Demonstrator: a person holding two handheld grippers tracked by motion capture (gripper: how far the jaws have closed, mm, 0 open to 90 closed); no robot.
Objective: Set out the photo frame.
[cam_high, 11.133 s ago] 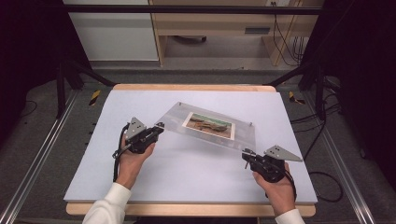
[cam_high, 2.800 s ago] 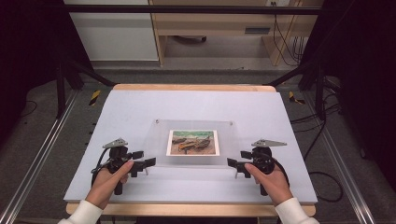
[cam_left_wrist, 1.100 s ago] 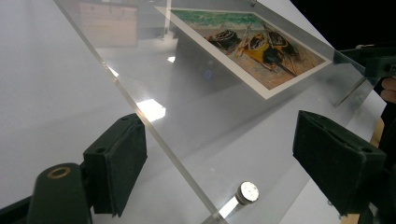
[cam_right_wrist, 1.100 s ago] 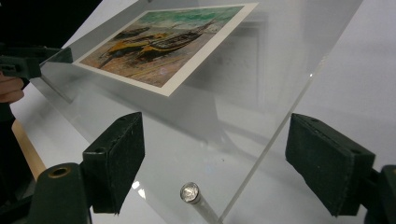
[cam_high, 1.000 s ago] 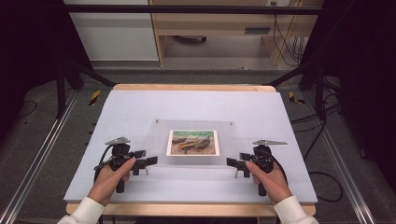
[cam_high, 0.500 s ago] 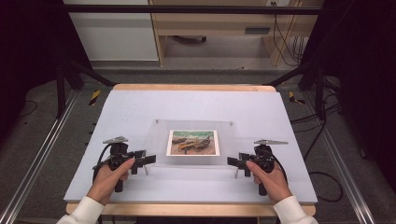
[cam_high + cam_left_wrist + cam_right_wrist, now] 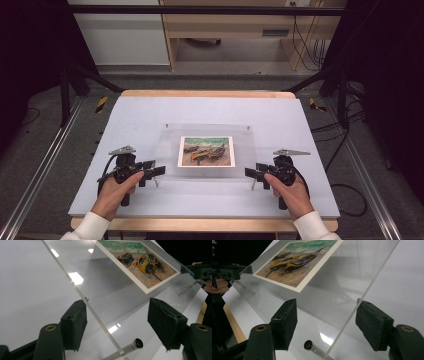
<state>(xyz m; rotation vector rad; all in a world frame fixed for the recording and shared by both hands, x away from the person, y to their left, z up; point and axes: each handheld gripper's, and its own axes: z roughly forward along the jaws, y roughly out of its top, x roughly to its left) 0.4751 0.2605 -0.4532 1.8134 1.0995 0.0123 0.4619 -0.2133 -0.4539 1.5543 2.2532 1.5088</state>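
A clear acrylic panel [image 7: 170, 145] with a print of beached boats [image 7: 206, 151] stands flat on short metal legs [image 7: 156, 182] at the middle of the white table. My left gripper [image 7: 152, 172] is at its near left corner, and my right gripper [image 7: 252, 172] is at its near right corner. In the left gripper view the panel's edge [image 7: 75, 287] runs between the open jaws of the left gripper [image 7: 118, 305], above a leg [image 7: 130, 347]. In the right gripper view the panel's edge [image 7: 372, 285] likewise passes between the jaws of the right gripper [image 7: 327, 305]. Both pairs of jaws have just been closing, with the pads still apart from the panel.
The white mat [image 7: 125, 115] covers a wooden table with its front edge [image 7: 200, 224] near the person. Yellow-black tools lie on the floor at the left [image 7: 101, 104] and right [image 7: 315, 104]. Metal rails [image 7: 45, 165] flank the table.
The panel, held tilted off the table eleven seconds ago, now stands flat at the middle. Over the last second both hands kept still and both pairs of jaws narrowed a little.
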